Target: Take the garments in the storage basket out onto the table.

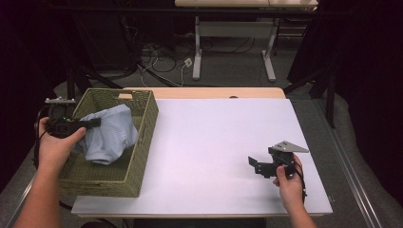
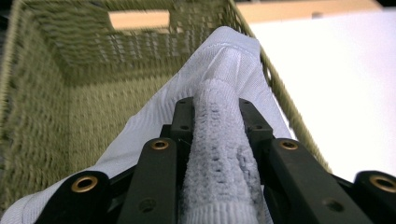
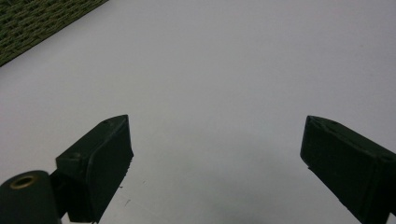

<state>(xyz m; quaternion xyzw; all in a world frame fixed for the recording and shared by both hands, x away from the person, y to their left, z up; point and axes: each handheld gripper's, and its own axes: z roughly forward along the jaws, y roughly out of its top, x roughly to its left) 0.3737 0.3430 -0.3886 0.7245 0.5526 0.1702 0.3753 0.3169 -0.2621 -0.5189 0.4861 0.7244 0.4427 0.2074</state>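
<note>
Pinching a knitted fold, the left claw (image 2: 217, 140) held the pale blue garment (image 1: 108, 134) above the basket (image 1: 142, 142) for removal; the right claw (image 3: 215, 163) was kept wide over the desk (image 1: 214, 137).

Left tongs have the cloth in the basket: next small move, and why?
Probably lift a little higher. The left tongs are shut on the pale blue knitted cloth, whose lower folds hang inside the green woven basket, below its rim. The right tongs wait open over the white table.
</note>
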